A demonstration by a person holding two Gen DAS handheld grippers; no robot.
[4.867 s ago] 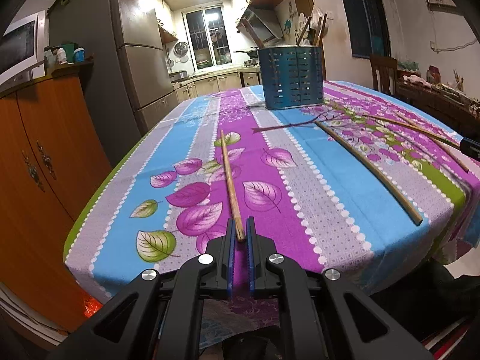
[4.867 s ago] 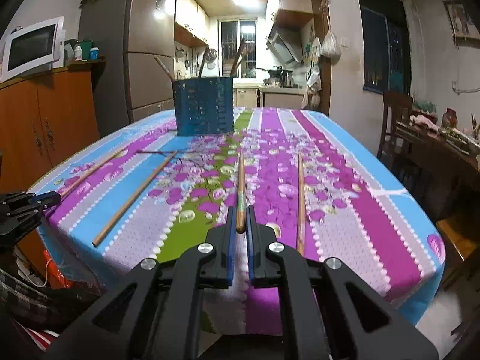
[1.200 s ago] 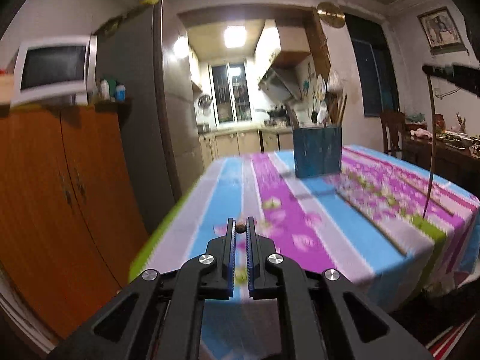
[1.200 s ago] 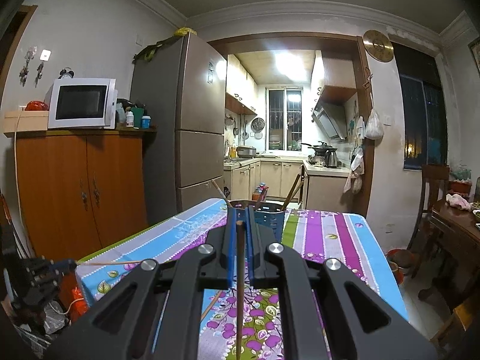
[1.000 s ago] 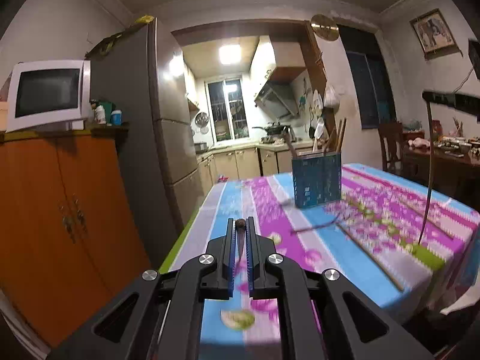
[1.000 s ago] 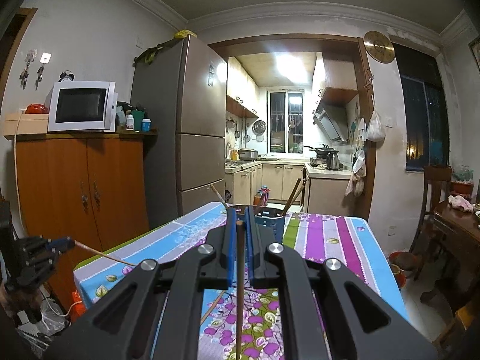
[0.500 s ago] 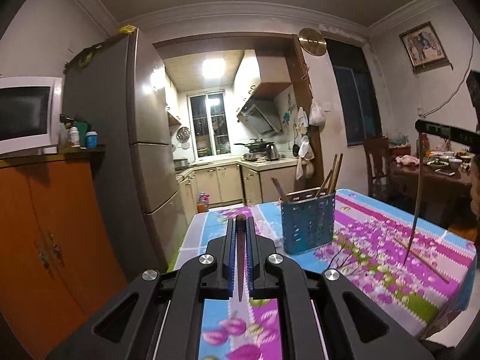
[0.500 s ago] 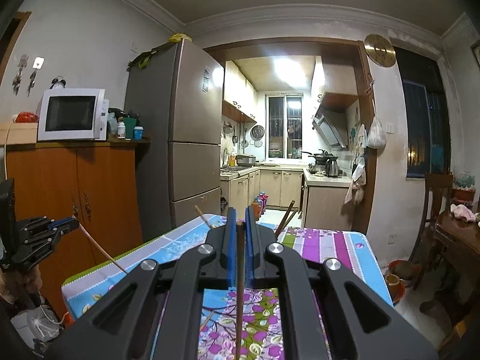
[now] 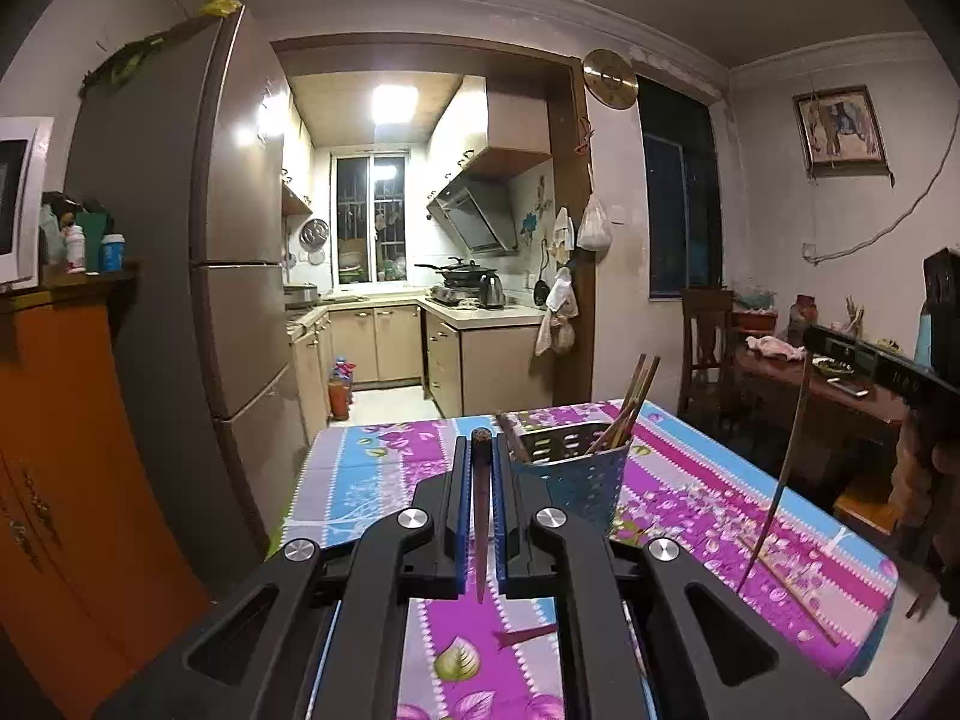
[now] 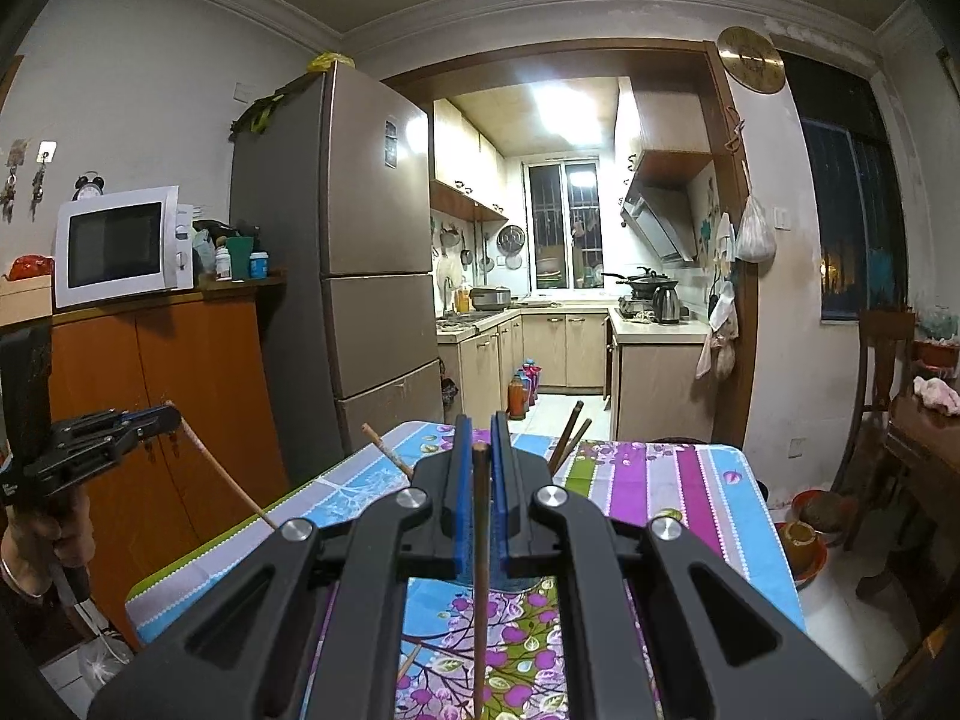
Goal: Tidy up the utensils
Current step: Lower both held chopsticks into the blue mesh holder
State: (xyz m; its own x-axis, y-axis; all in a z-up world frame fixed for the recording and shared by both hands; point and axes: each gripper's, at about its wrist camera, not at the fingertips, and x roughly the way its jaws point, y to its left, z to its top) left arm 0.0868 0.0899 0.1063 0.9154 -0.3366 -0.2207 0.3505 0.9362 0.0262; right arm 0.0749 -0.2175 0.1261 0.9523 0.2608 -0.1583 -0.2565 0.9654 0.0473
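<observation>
My left gripper [image 9: 480, 450] is shut on a wooden chopstick [image 9: 480, 516] that hangs point down between its jaws, raised above the table. My right gripper [image 10: 481, 432] is shut on another chopstick [image 10: 480, 588], also hanging down. A blue perforated utensil holder [image 9: 576, 480] stands on the flowered tablecloth [image 9: 690, 492] with several chopsticks in it, just right of and beyond my left gripper. In the right wrist view my own gripper hides most of the holder. The left gripper also shows in the right wrist view [image 10: 153, 420], and the right gripper's chopstick shows in the left wrist view [image 9: 780, 480].
Another chopstick [image 9: 786, 588] lies on the cloth at the right. An orange cabinet [image 10: 180, 396] with a microwave [image 10: 120, 246] and a tall fridge [image 10: 372, 276] stand left of the table. A wooden chair [image 9: 708, 348] and a side table [image 9: 840, 396] stand at the right.
Both grippers have risen and tilted, each with its chopstick, and moved closer to the holder. The chopsticks now hang down steeply.
</observation>
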